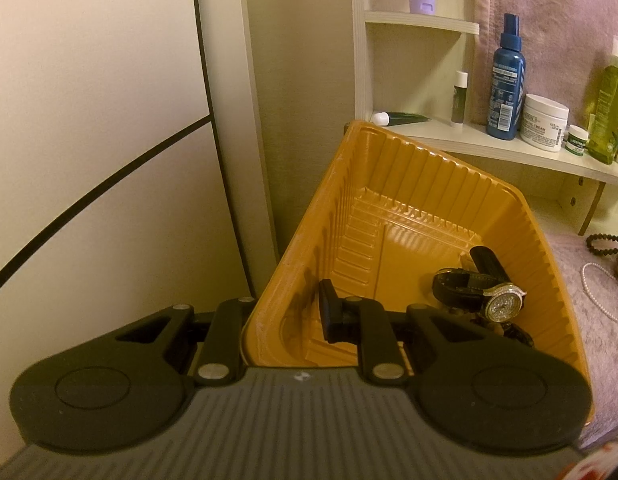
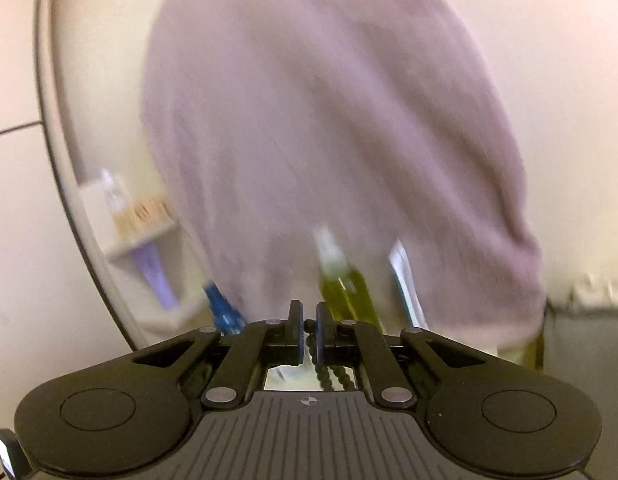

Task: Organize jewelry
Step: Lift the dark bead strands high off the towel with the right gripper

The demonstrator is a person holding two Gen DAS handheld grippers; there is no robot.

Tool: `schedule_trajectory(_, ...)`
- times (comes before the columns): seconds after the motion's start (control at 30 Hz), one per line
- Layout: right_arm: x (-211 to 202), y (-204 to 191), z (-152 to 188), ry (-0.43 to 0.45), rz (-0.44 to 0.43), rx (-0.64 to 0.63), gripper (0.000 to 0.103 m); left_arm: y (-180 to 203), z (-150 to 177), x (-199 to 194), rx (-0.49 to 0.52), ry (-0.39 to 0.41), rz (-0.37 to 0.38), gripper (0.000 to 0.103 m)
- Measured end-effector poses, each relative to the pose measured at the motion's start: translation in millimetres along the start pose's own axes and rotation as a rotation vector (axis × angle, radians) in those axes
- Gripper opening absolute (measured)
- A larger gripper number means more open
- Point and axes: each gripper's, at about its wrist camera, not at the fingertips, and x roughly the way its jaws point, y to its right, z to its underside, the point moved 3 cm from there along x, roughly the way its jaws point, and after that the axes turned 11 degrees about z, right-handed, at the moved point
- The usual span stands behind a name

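Note:
My left gripper (image 1: 287, 312) is shut on the near left wall of a ribbed orange tray (image 1: 409, 184), with one finger (image 1: 329, 312) inside and the other outside. In the tray's right corner lies a black-strapped watch (image 1: 503, 302) with a sparkling face, over another dark piece (image 1: 519, 334). My right gripper (image 2: 308, 326) is raised and pointing level, shut on a string of dark beads (image 2: 329, 374) that hangs down between its pads. The right wrist view is blurred by motion. A dark bead strand (image 1: 603, 242) and a pearl strand (image 1: 601, 292) lie on the pink cloth to the right of the tray.
A white shelf (image 1: 489, 142) behind the tray holds a blue spray bottle (image 1: 507, 92), a white cream jar (image 1: 545, 122), a green bottle (image 1: 609, 112) and small tubes. A pink towel (image 2: 329, 120) hangs behind. A pale wall panel (image 1: 89, 120) stands to the left.

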Motion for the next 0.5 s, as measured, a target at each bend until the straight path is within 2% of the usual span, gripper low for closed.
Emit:
schedule_trajectory(0.3, -28.2, -36.4, -56.9, 0.117, -0.010, -0.071, 0.006, -0.2, 0.0, -0.8, -0.003, 0.000, 0.004, 0.017)
schedule_trajectory(0.5, -43.5, -57.8, -95.2, 0.152, -0.023, -0.117, 0.006, -0.2, -0.4, -1.2, -0.003, -0.001, 0.005, 0.017)
